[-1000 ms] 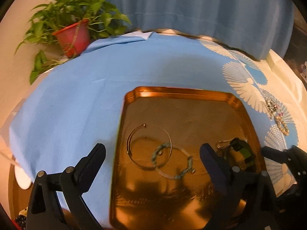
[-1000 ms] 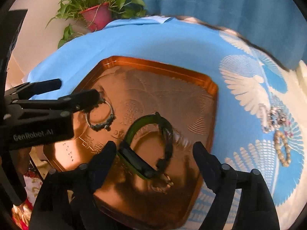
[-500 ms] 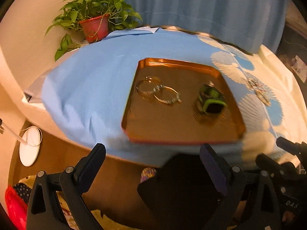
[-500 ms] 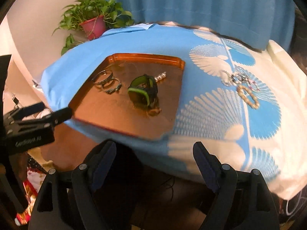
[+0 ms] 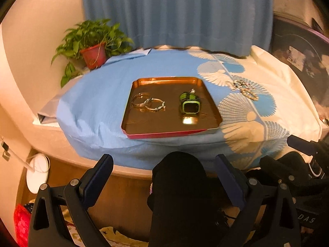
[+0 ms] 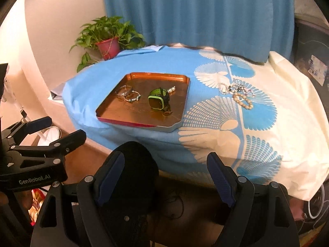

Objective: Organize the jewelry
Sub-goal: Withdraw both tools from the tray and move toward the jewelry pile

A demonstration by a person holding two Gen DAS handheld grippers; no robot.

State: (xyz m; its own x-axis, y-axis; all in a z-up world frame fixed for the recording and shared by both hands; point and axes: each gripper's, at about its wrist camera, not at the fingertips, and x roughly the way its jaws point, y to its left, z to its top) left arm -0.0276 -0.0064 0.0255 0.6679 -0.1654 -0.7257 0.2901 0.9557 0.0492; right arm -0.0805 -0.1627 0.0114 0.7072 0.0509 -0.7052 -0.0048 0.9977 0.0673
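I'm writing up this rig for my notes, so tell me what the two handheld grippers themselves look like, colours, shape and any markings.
Both are matte black, skeletal frames with triangular cut-outs and silver rivets. The left gripper has two angled fingers faced with dark navy ribbed pads. The right gripper matches it. Seen from the right wrist view, the left gripper's body carries white "GenRobot.AI" lettering. No sleeves or hands are visible.

Left black two-finger tongs with blue-padded tips [image 5: 164, 169] held low, fingers spread wide, nothing between them. Right black two-finger tongs with blue-padded tips [image 6: 165, 167] same pose, spread wide and empty, level with the left one. In the right wrist view the left tongs [image 6: 61, 131] sit at far left, fingers apart.
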